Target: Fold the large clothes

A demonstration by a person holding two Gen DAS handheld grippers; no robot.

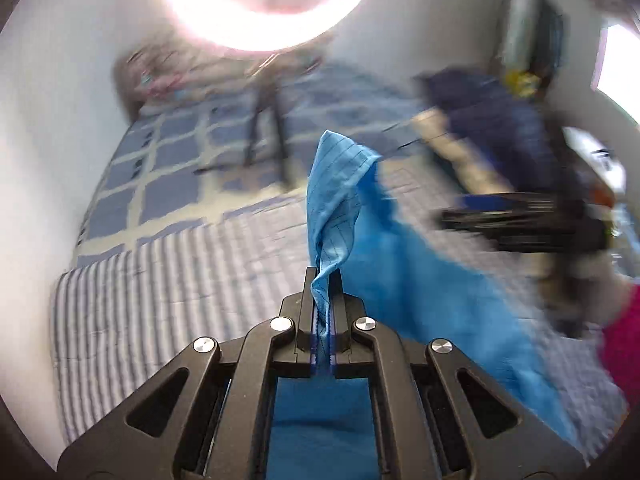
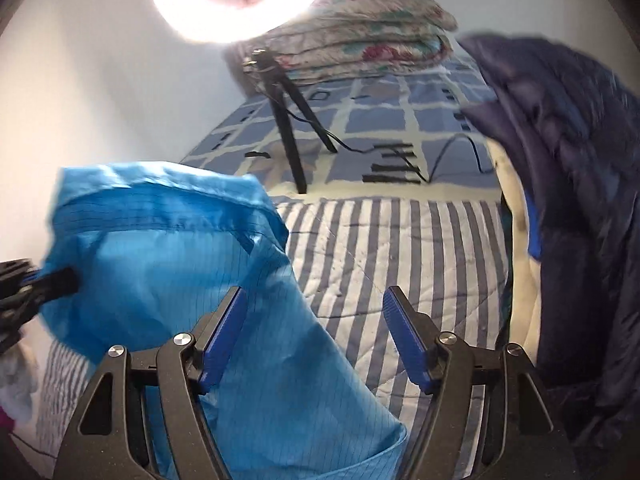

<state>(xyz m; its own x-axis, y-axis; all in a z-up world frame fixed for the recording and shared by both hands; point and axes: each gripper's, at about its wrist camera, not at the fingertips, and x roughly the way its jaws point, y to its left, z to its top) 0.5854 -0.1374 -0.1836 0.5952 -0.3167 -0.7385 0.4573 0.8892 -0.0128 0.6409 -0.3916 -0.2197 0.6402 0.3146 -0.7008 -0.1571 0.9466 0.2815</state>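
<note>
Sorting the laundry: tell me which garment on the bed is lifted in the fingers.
The light blue garment, pinched in the shut left gripper. The dark navy garment lies heaped by itself, untouched.

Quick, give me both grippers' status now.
Left gripper: shut on a bunched fold of the blue garment.
Right gripper: open, nothing between its pads; the blue garment hangs beside its left finger.
</note>
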